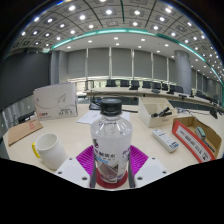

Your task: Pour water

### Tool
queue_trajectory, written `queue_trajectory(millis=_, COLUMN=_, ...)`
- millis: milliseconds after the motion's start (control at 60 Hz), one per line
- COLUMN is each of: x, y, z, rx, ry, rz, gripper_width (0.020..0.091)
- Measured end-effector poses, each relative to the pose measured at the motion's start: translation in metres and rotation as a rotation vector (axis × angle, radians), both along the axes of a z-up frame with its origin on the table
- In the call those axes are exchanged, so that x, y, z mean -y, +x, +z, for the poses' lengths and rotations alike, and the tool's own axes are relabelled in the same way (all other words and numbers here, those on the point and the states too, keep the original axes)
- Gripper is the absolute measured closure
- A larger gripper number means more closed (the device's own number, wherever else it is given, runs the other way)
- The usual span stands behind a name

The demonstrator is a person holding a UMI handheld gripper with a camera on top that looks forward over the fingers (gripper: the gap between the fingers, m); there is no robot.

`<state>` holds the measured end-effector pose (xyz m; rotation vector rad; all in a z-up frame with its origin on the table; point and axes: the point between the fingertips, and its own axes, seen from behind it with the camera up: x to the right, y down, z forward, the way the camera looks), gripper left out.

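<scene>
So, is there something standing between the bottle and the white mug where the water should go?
Nothing visible. The bottle stands between the fingers of the gripper, cap on. The white mug sits on the table beside it, with only bare table between them.

Bottle (pixel 110 145) stands between the tongs (pixel 111 166) on the tabletop (pixel 75 132), mug (pixel 48 151) left, box (pixel 198 136) right.
</scene>
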<state>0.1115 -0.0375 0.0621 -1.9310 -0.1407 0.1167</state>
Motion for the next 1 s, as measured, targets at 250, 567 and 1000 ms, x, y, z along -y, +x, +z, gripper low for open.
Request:
queue_trajectory(millis=250, x=0.014, y=-0.007, z=-0.004, rx=-0.053, ry=-0.094, rz=0.016, gripper_width=0.0279)
queue_trajectory(millis=567, x=0.088, y=0.011, z=0.068, rx=0.001, ry=-0.174, rz=-0.131, gripper_width=0.0245)
queue_trajectory(millis=1000, x=0.258, y=-0.015, z=0.154, rx=-0.01, ry=-0.285, rz=-0.274, gripper_width=0.0245)
